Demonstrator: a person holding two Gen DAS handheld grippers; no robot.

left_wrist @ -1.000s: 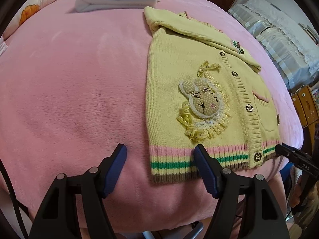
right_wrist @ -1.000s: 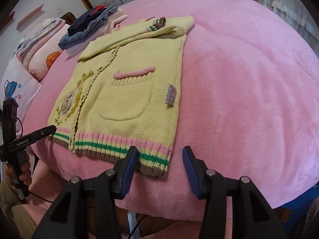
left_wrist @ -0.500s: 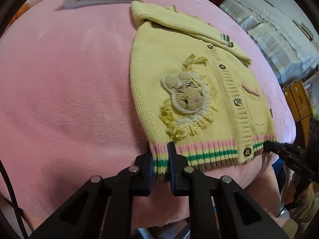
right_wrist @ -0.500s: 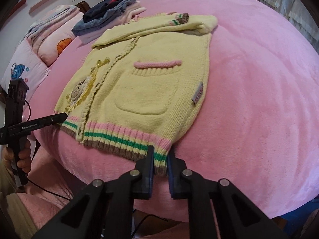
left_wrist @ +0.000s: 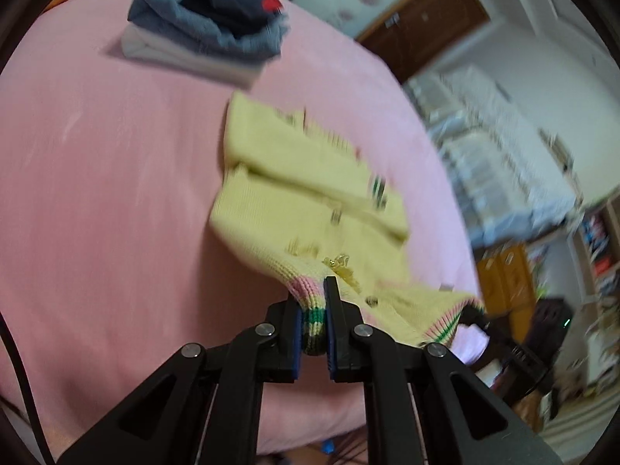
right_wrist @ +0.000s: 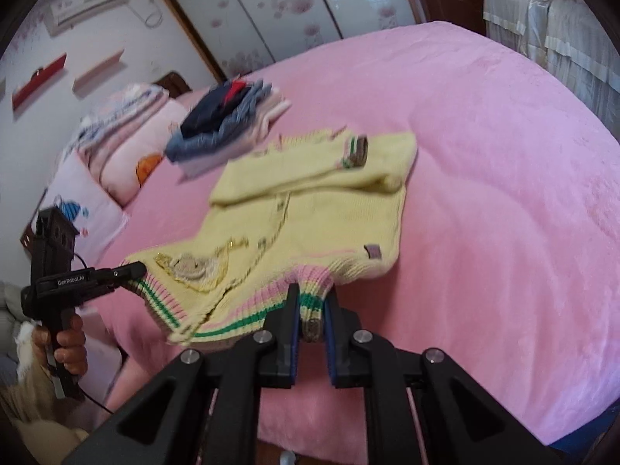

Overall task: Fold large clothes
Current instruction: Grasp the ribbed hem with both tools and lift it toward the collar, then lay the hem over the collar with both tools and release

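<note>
Hem of the yellow cardigan (left_wrist: pixel 310 209) now raised, both corners pinched by left tongs (left_wrist: pixel 313 323) and right tongs (right_wrist: pixel 310 319); pillows (right_wrist: pixel 116 155) only in right view.

A second ago both grippers hung open just short of the yellow cardigan (right_wrist: pixel 310 209), which lay flat on the pink bed (right_wrist: pixel 484 162). Half a second ago each had pinched a corner of the striped hem (right_wrist: pixel 310 304). Now the left gripper (left_wrist: pixel 312 321) and the right gripper (right_wrist: pixel 310 310) have raised that hem off the bed, so the cardigan's lower half hangs lifted and sagging between them while its collar end, toward 12 o'clock, lies on the bed.
</note>
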